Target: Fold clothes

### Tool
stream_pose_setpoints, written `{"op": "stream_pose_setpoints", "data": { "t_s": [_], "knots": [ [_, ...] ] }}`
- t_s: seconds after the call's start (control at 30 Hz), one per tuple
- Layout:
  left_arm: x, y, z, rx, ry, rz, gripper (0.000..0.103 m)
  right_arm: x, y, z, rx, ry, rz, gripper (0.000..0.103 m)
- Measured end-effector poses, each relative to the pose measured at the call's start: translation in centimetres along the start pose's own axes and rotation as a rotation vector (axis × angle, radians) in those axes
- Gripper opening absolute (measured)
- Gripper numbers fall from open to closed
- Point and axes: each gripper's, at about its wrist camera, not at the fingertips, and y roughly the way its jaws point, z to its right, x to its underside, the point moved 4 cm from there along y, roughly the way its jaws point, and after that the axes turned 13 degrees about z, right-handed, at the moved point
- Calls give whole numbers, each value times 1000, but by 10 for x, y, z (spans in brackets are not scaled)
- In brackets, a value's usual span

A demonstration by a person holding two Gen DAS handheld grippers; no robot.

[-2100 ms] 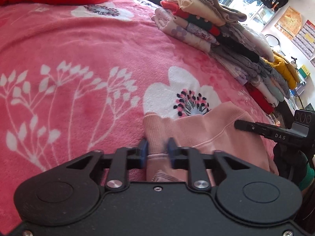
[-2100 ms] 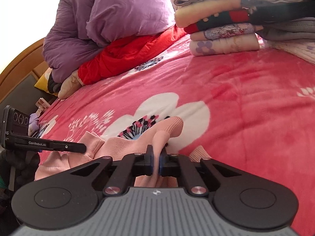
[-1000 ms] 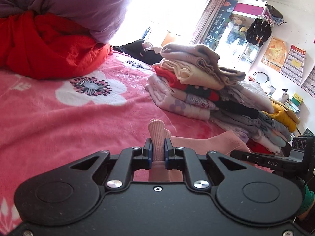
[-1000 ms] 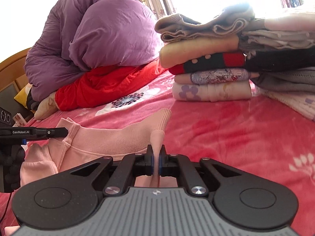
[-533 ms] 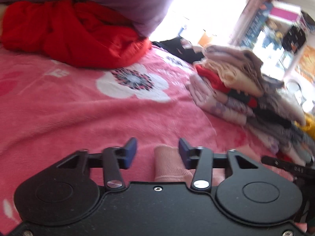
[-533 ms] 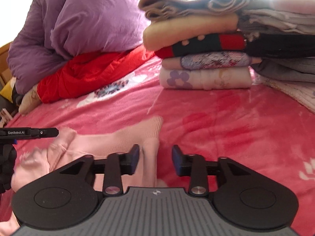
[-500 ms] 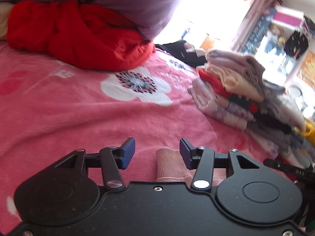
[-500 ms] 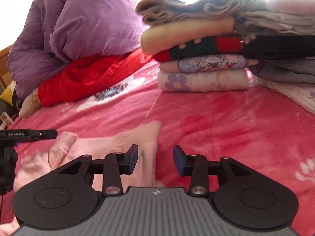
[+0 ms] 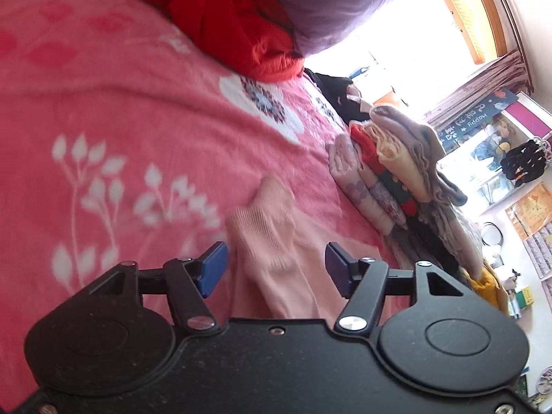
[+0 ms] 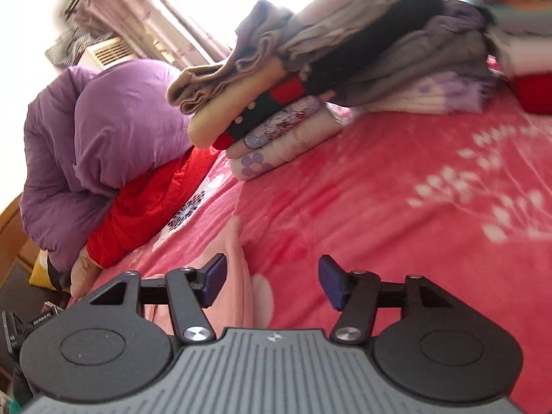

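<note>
A pale pink knit garment [image 9: 272, 258] lies on the pink flowered blanket [image 9: 120, 120]. Its ribbed cuff points away from me between the fingers of my left gripper [image 9: 276, 270], which is wide open and holds nothing. In the right wrist view the same pink garment [image 10: 238, 286] lies beside the left finger of my right gripper [image 10: 270, 281], which is also wide open and empty. The garment's near part is hidden under both gripper bodies.
A tall stack of folded clothes [image 9: 396, 179] stands on the bed to the right; it also shows in the right wrist view [image 10: 310, 82]. A purple duvet [image 10: 103, 131] and a red garment [image 10: 148, 203] lie at the head. Shelves [image 9: 500, 158] stand beyond.
Both grippers, shut on the pink garment's sleeves a second ago, have opened wider and let go. The sleeves now lie on the blanket. Both cameras have tilted.
</note>
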Motion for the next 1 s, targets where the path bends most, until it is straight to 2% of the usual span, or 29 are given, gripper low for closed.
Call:
{"op": "stream_pose_setpoints", "data": {
  "t_s": [0.07,0.17,0.3,0.33,0.37,0.4,0.43,0.47,0.57,0.63,0.7,0.87,1.0],
  "knots": [
    [8,1,3,8,-5,-11,62,10,-21,14,28,49,-5,67],
    [10,9,3,15,-25,18,62,26,-45,41,79,189,-21,70],
    [13,18,-3,17,-44,12,59,38,-54,63,98,336,-21,72],
    [14,19,-4,14,-28,15,53,41,-51,64,91,348,-26,72],
    [14,20,-4,9,-14,21,39,44,-47,65,83,355,-34,72],
    [13,21,-5,5,-5,24,35,47,-42,64,75,361,-42,73],
    [13,21,-5,9,0,28,31,49,-38,62,70,355,-50,74],
    [12,21,-5,11,6,35,23,51,-35,59,70,331,-54,76],
    [8,17,-1,9,66,51,11,55,-25,48,66,250,-57,87],
    [3,9,4,4,129,75,11,57,-23,41,56,206,-57,95],
    [-4,-1,8,-2,183,103,11,58,-20,38,55,173,-56,99],
    [-27,-35,7,-59,311,199,11,60,-19,36,55,126,-45,99],
    [-41,-62,-2,-87,359,278,11,61,-18,34,48,98,-43,101]
  ]
}}
